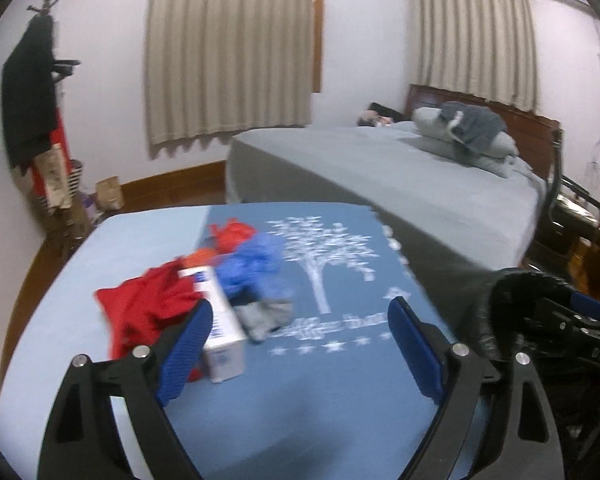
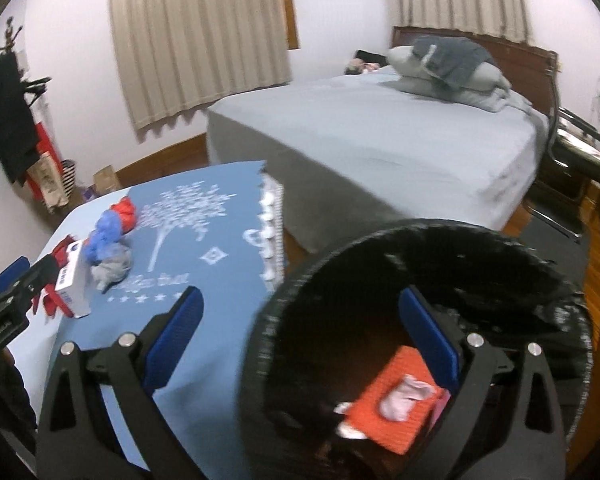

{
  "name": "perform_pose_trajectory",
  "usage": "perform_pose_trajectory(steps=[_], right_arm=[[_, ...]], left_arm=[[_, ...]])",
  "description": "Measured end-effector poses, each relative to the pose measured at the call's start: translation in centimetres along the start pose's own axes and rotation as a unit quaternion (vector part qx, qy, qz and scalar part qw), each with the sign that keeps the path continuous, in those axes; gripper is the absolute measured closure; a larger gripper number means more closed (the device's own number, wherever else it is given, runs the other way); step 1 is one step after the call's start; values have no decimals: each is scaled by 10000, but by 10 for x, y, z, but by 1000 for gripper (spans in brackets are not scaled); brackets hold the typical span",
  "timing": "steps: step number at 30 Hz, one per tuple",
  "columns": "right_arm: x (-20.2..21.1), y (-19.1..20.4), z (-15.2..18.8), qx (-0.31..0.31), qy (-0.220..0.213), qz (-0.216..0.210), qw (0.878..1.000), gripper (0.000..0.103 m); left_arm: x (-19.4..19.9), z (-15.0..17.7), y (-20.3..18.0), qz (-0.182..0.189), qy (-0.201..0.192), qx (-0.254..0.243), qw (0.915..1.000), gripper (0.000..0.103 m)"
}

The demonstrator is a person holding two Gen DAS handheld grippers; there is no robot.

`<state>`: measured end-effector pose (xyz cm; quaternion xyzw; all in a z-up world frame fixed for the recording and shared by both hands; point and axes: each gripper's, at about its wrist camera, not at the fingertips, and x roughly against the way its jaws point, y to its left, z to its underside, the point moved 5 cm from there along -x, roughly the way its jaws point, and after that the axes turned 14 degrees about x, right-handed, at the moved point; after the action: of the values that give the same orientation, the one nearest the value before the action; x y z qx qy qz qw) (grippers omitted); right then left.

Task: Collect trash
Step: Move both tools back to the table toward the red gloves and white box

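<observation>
A white carton [image 1: 222, 328] lies on the blue tablecloth [image 1: 320, 380] among red [image 1: 148, 304], blue [image 1: 252, 268] and grey [image 1: 266, 316] crumpled scraps. My left gripper [image 1: 300, 344] is open and empty, its left finger beside the carton. My right gripper [image 2: 300, 336] is open and empty, straddling the rim of a black round bin [image 2: 420, 264]. Inside the bin lie an orange packet [image 2: 392, 408] and pale crumpled paper [image 2: 404, 396]. The carton [image 2: 74, 284] and scraps [image 2: 108, 236] also show in the right wrist view, with the left gripper [image 2: 8, 284] at them.
A grey bed [image 2: 380, 136] with pillows [image 2: 448, 68] stands behind the table. Curtains [image 1: 228, 52] hang on the far wall. A coat rack [image 1: 32, 92] with bags stands at the left. A black chair [image 2: 576, 152] is at the right of the bed.
</observation>
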<state>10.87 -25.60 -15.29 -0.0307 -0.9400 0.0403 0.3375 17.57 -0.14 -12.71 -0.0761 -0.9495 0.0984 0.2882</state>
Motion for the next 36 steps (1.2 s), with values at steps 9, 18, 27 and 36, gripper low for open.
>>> perform_pose_trajectory(steps=[9,18,27,36], right_arm=[[-23,59,-14,379,-56,-431,9983,8],[-48,100,-36,608,-122,-675,9958,8],[-68,124,-54,749,-109,-840,9936,8],[-70,142,-51,868,-39,-988,9913,8]], left_arm=[[-2,-5,68,-572,-94,293,9979,16],[-24,-16,102,-809,-99,367,9960,26],[-60,-20,117,-601,249,514,9966,49],[-73,-10,119,-222,560,660,9960,91]])
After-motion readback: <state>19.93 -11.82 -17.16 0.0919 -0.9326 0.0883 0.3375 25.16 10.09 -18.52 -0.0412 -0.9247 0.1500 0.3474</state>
